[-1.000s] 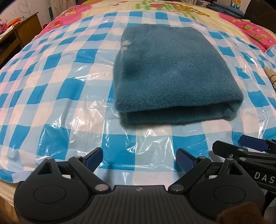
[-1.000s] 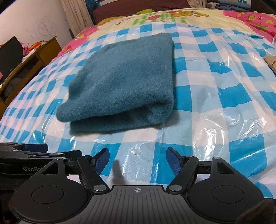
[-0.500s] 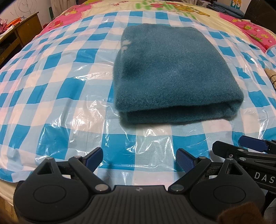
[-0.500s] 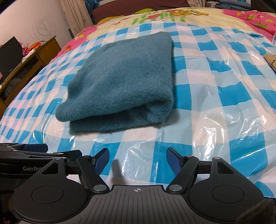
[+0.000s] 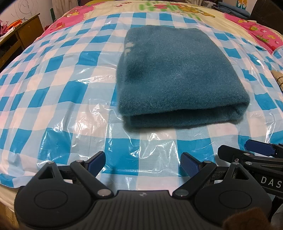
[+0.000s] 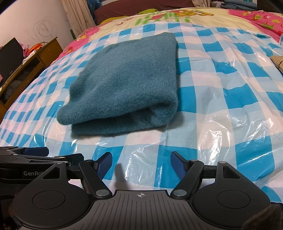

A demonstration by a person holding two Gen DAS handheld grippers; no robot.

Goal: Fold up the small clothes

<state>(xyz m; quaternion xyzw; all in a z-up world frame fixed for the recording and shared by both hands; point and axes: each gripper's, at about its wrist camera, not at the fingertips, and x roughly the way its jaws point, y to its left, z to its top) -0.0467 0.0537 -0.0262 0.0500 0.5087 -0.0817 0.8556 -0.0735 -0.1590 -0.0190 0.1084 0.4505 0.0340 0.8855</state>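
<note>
A teal fleece garment lies folded into a thick rectangle on the blue-and-white checked plastic sheet; it also shows in the right wrist view. Its folded edge faces me. My left gripper is open and empty, low over the sheet, a short way in front of the garment's near edge. My right gripper is open and empty too, beside the left one. Each gripper's side shows in the other's view, the right one and the left one.
The sheet covers a bed with a pink and cream cartoon bedspread. A wooden desk stands at the left of the bed. A tan checked cloth lies at the right edge. The plastic is wrinkled near my grippers.
</note>
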